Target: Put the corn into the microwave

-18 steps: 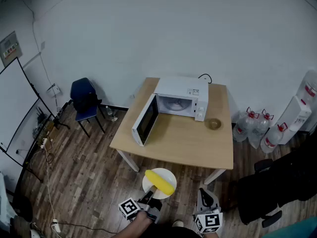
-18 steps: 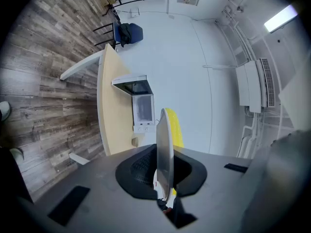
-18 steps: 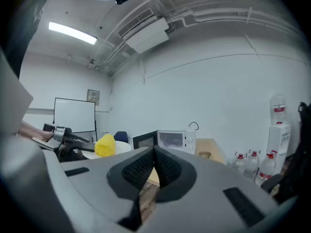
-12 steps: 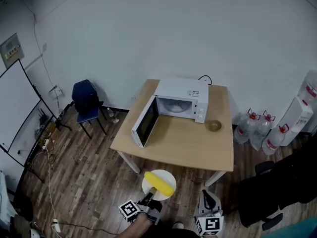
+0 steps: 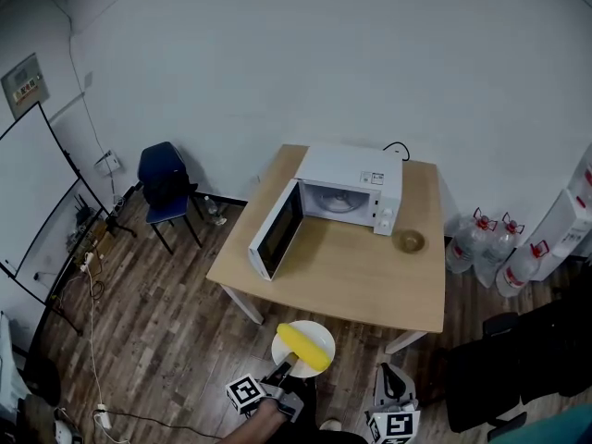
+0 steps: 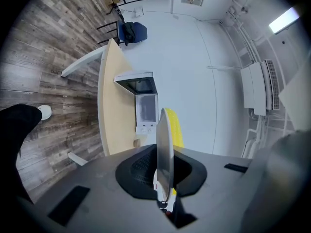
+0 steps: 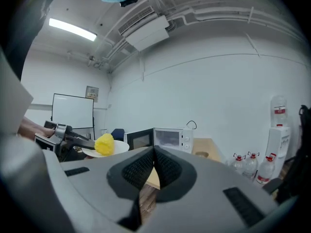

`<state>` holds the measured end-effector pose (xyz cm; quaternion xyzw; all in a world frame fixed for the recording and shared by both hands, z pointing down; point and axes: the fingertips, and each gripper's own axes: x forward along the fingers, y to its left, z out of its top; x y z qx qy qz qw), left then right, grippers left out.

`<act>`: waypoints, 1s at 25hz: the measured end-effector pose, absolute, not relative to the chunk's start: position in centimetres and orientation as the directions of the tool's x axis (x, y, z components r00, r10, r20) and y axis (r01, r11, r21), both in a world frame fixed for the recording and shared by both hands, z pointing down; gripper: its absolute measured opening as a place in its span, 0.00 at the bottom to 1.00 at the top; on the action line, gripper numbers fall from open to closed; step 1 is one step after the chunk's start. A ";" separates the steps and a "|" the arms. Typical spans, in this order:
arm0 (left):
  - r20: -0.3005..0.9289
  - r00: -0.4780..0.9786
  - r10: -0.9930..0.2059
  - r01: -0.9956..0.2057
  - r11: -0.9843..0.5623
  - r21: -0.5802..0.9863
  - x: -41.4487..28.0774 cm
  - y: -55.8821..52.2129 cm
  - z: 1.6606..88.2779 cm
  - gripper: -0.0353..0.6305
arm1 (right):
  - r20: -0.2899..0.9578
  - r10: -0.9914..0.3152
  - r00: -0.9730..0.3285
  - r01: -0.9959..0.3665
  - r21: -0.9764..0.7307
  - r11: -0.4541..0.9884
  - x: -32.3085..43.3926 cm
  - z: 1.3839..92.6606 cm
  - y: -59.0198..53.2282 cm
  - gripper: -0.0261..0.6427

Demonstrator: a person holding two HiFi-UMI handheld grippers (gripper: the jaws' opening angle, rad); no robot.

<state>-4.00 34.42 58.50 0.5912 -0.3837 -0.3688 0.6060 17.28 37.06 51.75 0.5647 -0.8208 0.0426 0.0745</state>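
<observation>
Wood floor [image 5: 166, 340] under level left gripper [image 5: 284, 369] clamping corn [image 5: 302, 347] plate [image 5: 315, 331]; right gripper [image 7: 154, 152] fingers [image 7: 171, 171] together.

A yellow corn cob [image 5: 302, 348] is laid slantwise on a round white plate [image 5: 320, 330]. The plate is gripped at its near rim by the closed left tongs [image 5: 283, 369] and held before the near edge of the desk [image 5: 351, 271]. A white microwave [image 5: 356, 166] is set at the desk's far side, its door [image 5: 275, 232] swung wide open to the left.
</observation>
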 end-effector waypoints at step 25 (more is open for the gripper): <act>0.050 0.673 -0.738 -0.051 0.021 0.998 -4.3 10.1 60.5 0.08 | 0.235 -0.941 -0.244 -0.969 -0.027 0.245 11.9 51.4 10.1 0.13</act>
